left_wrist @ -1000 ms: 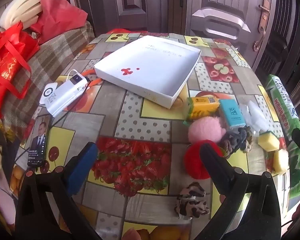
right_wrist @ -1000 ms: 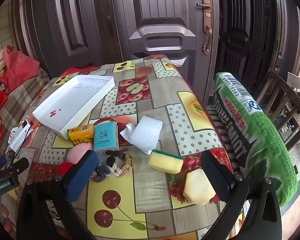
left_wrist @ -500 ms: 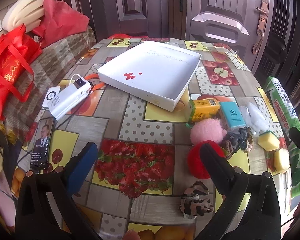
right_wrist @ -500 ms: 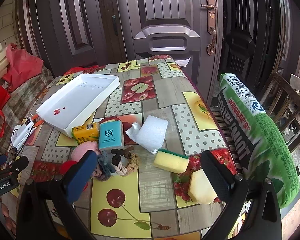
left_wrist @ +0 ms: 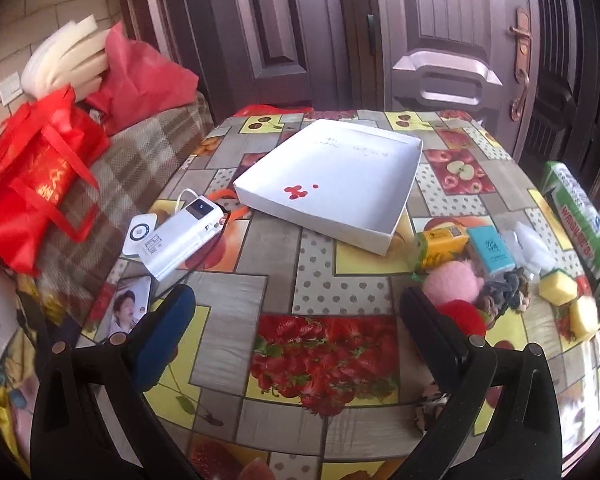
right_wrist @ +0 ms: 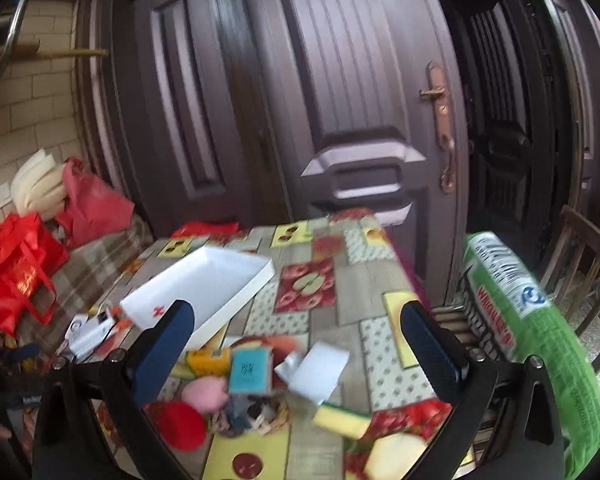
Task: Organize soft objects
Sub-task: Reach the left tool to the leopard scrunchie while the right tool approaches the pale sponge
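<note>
- White shallow box [left_wrist: 332, 176], open and empty, laid flat at the table's middle.
- Pink pompom [left_wrist: 452, 282] and red pompom [left_wrist: 462, 316], touching, beside the box's near corner.
- Yellow sponges [left_wrist: 558, 288], set farther right.
- Rope knot [left_wrist: 504, 294], lodged between pompoms and sponges.

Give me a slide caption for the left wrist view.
Open left gripper above fruit-print table; empty white tray ahead, soft items right.

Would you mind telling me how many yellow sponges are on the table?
2. One sponge lies near the table's right edge beside the white foam sheet; the other sponge sits just nearer the camera. None seem hidden.
</note>
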The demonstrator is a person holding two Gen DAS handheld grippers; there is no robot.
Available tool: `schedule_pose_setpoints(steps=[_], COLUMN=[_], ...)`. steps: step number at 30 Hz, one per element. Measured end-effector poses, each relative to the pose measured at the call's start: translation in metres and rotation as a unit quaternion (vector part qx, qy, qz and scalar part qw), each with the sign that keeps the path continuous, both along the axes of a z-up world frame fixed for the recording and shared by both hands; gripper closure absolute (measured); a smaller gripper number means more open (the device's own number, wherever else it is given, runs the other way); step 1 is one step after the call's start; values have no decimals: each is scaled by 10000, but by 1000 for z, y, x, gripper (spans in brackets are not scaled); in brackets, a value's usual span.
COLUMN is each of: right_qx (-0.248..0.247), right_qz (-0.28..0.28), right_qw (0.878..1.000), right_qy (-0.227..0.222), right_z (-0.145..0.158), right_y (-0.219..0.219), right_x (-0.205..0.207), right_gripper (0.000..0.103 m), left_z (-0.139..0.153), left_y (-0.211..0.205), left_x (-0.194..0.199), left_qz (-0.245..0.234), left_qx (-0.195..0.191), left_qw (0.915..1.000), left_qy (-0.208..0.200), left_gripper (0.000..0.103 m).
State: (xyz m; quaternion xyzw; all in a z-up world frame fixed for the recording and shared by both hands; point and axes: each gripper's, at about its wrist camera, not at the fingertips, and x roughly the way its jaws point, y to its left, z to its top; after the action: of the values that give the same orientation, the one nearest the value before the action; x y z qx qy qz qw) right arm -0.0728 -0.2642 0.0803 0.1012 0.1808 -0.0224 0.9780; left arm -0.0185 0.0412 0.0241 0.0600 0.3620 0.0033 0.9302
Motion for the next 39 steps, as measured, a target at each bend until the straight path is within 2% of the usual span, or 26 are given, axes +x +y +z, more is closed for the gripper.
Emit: schedule_pose_setpoints(steps=[1,4,7,13,18,22,28,39], right_qx=[-30,-145,-166,-267,-296,-301,-226,-180], right_qz=[-29,-166,-222,-301,-247,-241,-145,-340], right_qw=[10000,9994,9982,9954,9929,9906,9879,9831], right_qy=[28,259,537,870,1124,1316,1528,1790], right_z=[1,-7,-17,-39,-54,-63,-75,-85], right_y=[-2,-3,-8,-20,-27,-30,-26,-26], right_x=[1,7,7,0,0,3,4,6], right_gripper=[0,0,0,0,0,0,0,0], left_z=[-1,-15,-25,-46,-54,-66,-76,-77], left_y=[-2,-11,-21,-28,-35,-34,-33,-42], left_x=[-1,0,0,-6,-8,-3,-2,-4], left_qz=[-18,-299,-439,-494,-565,-342,-191,-419], left_qx=[90,-147,-113,-450,-299,66,98,21], left_qw=[10000,9989,9974,9946,9934,9919,9900,9875], left_qy=[-18,337,569,792,956,1222,1398,1519], left_gripper=[0,0,0,0,0,0,0,0])
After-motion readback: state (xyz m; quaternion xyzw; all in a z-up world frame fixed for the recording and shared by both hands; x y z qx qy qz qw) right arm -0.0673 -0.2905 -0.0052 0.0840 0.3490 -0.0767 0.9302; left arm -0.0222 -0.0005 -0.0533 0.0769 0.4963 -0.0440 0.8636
